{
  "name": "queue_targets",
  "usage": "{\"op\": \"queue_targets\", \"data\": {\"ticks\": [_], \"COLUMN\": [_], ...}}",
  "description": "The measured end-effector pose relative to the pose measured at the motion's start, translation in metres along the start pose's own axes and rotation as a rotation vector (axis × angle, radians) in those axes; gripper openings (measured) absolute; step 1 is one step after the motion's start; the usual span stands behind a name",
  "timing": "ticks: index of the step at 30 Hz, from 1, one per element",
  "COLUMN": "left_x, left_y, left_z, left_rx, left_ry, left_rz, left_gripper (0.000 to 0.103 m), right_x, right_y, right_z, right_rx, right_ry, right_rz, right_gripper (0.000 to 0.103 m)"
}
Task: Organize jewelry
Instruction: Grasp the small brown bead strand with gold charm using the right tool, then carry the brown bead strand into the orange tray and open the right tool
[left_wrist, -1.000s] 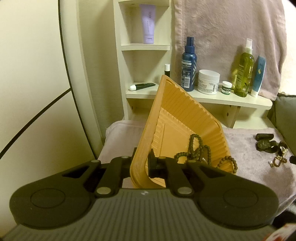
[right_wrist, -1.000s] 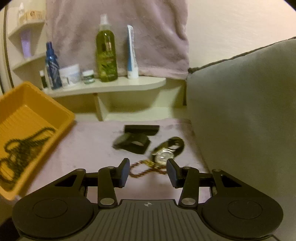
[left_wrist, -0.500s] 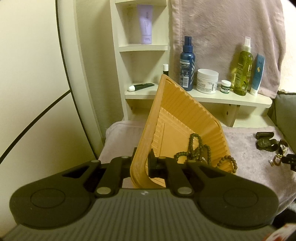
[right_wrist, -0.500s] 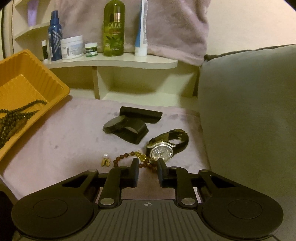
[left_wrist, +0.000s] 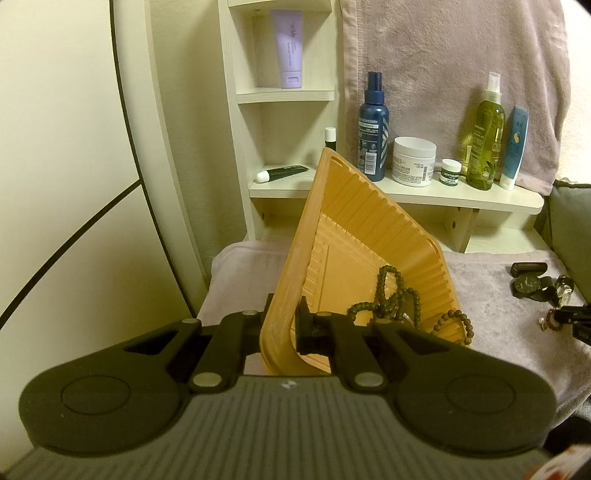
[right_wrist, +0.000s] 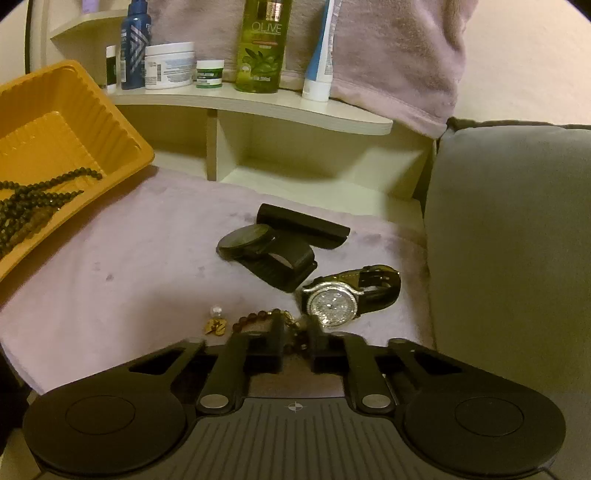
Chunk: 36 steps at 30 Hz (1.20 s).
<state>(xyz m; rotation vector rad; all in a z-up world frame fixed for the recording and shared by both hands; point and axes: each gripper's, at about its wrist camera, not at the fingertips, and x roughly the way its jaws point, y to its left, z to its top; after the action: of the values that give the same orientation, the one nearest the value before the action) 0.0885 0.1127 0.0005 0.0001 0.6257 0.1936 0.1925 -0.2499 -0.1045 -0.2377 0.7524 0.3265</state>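
We clamp left claw (left_wrist: 282, 325) on orange tray (left_wrist: 354, 236) rim; right claw (right_wrist: 295, 338) just closing on amber bead bracelet (right_wrist: 258, 317) between its jaws. Next: lift, carry left into tray.

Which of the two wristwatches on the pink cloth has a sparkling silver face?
The silver-cased wristwatch with the dark strap, lying nearest the right claw; the all-black wristwatch lies farther back.
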Motion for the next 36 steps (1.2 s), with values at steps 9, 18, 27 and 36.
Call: {"op": "queue_targets", "data": {"ticks": [9, 18, 27, 36], "left_x": [0.0, -0.001, -0.002, -0.004], "left_y": [0.0, 0.001, -0.001, -0.002], "left_z": [0.0, 0.001, 0.002, 0.003], "left_rx": [0.0, 0.004, 0.022, 0.033], "left_ry": [-0.002, -0.011, -0.012, -0.005], "left_rz": [-0.001, -0.009, -0.006, -0.005], "left_gripper": [0.007, 0.007, 0.007, 0.007], "right_x": [-0.031, -0.081, -0.103, -0.083], "right_y": [0.007, 0.029, 0.075, 0.126], "right_z": [0.0, 0.027, 0.068, 0.095], "right_rx": [0.061, 0.11, 0.126, 0.115], "right_ry": [-0.051, -0.131, -0.184, -0.148], "right_rz": [0.017, 0.126, 0.362, 0.557], "right_gripper": [0.007, 0.007, 0.007, 0.007]}}
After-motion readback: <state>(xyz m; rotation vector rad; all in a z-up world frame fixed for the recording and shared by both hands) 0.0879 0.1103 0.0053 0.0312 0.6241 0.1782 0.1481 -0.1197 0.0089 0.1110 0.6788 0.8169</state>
